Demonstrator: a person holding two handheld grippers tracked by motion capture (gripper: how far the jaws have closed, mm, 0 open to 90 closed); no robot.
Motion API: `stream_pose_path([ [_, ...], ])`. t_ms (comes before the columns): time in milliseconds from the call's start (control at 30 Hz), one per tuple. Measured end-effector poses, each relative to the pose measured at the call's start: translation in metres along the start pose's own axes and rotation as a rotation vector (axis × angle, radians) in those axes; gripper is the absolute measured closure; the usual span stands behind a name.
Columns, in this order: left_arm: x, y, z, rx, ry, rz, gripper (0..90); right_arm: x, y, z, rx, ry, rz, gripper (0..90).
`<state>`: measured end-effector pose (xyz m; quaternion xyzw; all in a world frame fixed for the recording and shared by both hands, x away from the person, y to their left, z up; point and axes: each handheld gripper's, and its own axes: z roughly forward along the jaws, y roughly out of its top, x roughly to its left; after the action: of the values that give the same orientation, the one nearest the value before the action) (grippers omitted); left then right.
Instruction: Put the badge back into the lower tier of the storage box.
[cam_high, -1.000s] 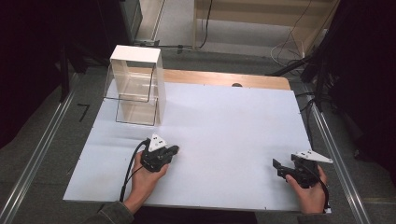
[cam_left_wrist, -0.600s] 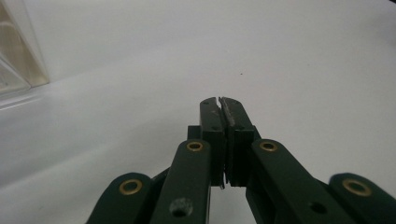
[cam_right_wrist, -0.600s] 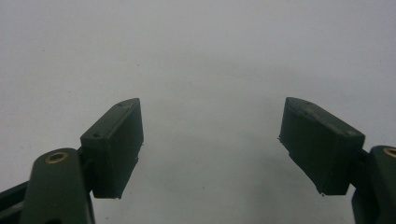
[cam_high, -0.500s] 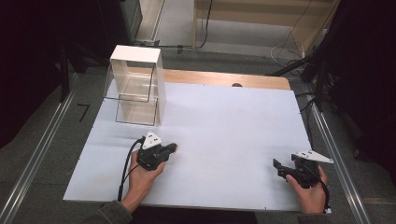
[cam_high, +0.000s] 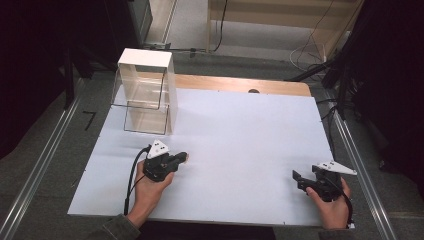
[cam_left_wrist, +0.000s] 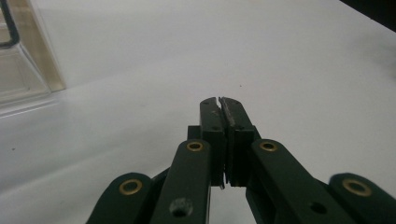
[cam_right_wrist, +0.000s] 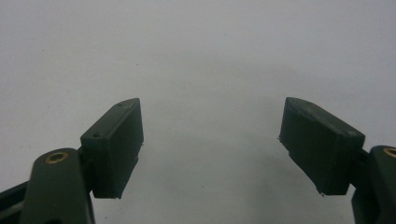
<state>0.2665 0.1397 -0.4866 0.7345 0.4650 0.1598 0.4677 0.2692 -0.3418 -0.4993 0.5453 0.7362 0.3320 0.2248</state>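
My left gripper (cam_high: 183, 157) lies low over the white board (cam_high: 240, 125), near its front left, held by a hand. Its jaws point right and away, and in the left gripper view the left gripper (cam_left_wrist: 219, 100) has its pads pressed together with nothing between them. My right gripper (cam_high: 302, 175) rests at the front right corner in the other hand, jaws pointing left. In the right gripper view the right gripper (cam_right_wrist: 212, 126) stands wide open over bare white board, with nothing between its fingers (cam_right_wrist: 114, 140).
A tall clear plastic box (cam_high: 145, 92) with a white top stands at the far left of the board; its lower corner (cam_left_wrist: 23, 70) shows left of my left jaws. Metal rails (cam_high: 350, 150) run along both sides. A wooden strip (cam_high: 235, 84) borders the far edge.
The left gripper has shifted slightly to the left and turned its jaws a little more to the right. The right gripper has stayed in place.
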Motion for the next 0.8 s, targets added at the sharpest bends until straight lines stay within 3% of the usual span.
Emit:
stream_pose_path([
  [800, 0.009, 0.005, -0.013, -0.038, 0.016, -0.033, 89.7, 0.0, 0.0, 0.0, -0.001, -0.001, -0.002, 20.1],
])
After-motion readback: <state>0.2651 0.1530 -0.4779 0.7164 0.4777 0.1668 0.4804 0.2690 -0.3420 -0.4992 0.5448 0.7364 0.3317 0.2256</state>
